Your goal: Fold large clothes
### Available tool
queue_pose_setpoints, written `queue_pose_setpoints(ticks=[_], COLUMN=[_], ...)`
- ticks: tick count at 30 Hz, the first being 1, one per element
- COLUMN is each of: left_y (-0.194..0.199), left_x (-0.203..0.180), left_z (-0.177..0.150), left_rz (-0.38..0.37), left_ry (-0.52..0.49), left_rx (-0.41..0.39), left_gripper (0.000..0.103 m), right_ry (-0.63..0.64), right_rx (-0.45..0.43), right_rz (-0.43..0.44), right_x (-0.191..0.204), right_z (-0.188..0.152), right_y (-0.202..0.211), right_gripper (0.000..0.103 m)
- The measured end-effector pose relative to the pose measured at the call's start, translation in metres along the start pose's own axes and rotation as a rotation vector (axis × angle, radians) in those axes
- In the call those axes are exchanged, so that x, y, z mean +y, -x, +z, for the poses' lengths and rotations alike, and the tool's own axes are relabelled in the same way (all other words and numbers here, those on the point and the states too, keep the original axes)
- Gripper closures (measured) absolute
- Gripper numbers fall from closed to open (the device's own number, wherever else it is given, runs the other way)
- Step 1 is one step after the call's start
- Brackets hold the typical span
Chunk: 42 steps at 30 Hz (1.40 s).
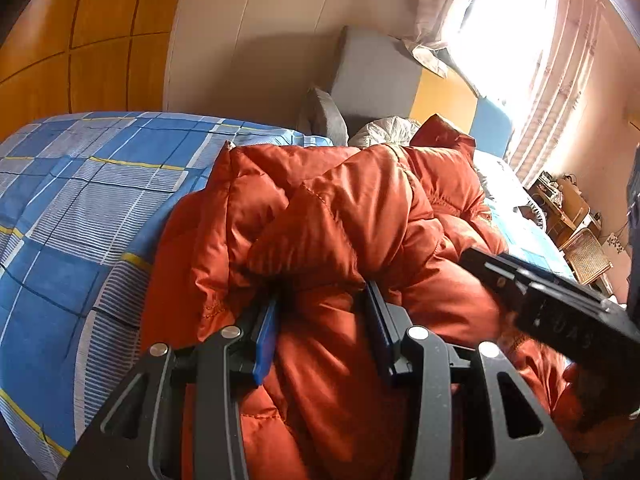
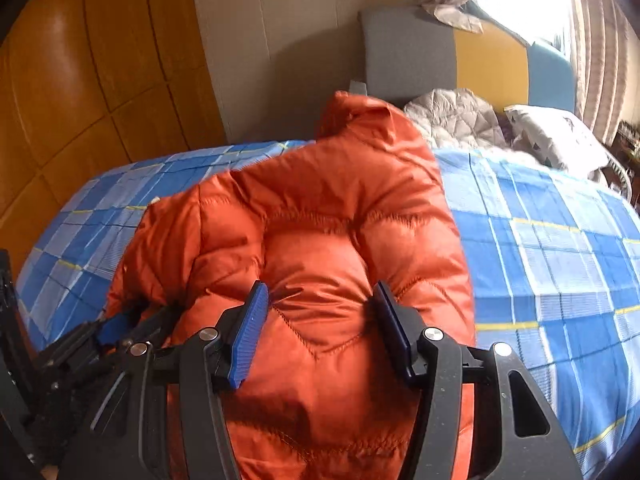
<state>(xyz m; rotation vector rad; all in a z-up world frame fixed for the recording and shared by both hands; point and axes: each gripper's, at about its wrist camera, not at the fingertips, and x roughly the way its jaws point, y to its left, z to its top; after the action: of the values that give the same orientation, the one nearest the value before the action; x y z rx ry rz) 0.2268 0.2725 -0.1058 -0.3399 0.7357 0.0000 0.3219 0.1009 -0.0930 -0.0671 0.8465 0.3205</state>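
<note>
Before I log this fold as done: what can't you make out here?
- Orange jacket: near hem cut off by the frame bottom, both views.
- Left tongs, right tongs: puffy fabric fills the gap; grip firmness unclear.
- Shelf items: too small, glare.

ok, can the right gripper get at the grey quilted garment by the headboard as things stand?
Probably not: the right gripper has orange jacket bulging between its fingers, and that bulk lies between it and the grey quilted garment.

The orange jacket (image 2: 320,240) is shiny, puffy, stitched cloth. The bed sheet (image 2: 560,260) is soft matt cloth. The wardrobe (image 2: 80,80) is glossy wood. The fingers (image 2: 246,336) have ridged blue pads
</note>
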Motion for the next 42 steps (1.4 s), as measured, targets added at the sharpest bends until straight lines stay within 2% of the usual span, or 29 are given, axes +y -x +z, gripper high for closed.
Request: queue_pose_setpoints(ticks=[11,16,19,20,21,23,26,31,34,36,40,42], left_y=[-0.014,-0.014,-0.011,-0.009,-0.008,-0.003,0.002,0.008,0.007,0.007,0.0,-0.003], left_x=[0.01,0.009,0.007,0.005,0.004,0.003,0.0,0.003,0.007,0.013,0.03,0.037], left_z=[-0.004,-0.004,0.0,0.001,0.002,0.004,0.003,-0.001,0.0,-0.001,-0.002,-0.004], left_rz=[-0.013,-0.01,0.011,0.027,0.033,0.05,0.086,0.097,0.083,0.052,-0.029,-0.063], left_ry=[0.009,0.007,-0.001,-0.01,-0.01,0.006,0.001,0.017,0.019,0.031,0.075,0.09], left_rx=[0.011,0.023,0.026,0.025,0.025,0.021,0.011,0.011,0.023,0.033,0.053,0.057], left_gripper=[0.063,0.062,0.06,0.059,0.059,0.057,0.05,0.046,0.045,0.044,0.043,0.043], right_ry=[0.002,0.012,0.007,0.013,0.01,0.013,-0.004,-0.097,-0.178,-0.243,-0.299,-0.311], right_rx=[0.026,0.04,0.041,0.04,0.038,0.026,0.007,0.044,0.092,0.13,0.194,0.214], right_rz=[-0.041,-0.056,-0.036,-0.022,-0.004,0.008,0.024,0.055,0.155,0.265,0.413,0.456], right_x=[0.003,0.007,0.006,0.005,0.003,-0.003,-0.019,-0.059,-0.084,-0.097,-0.101,-0.099], right_z=[-0.013,-0.012,-0.007,-0.006,-0.005,-0.005,-0.007,-0.017,-0.027,-0.031,-0.035,-0.036], right_y=[-0.034,-0.03,-0.018,-0.011,-0.004,0.009,0.028,0.035,0.029,0.02,-0.003,-0.013], right_gripper=[0.047,0.047,0.047,0.043,0.033,0.024,0.019,0.012,0.011,0.011,0.011,0.007])
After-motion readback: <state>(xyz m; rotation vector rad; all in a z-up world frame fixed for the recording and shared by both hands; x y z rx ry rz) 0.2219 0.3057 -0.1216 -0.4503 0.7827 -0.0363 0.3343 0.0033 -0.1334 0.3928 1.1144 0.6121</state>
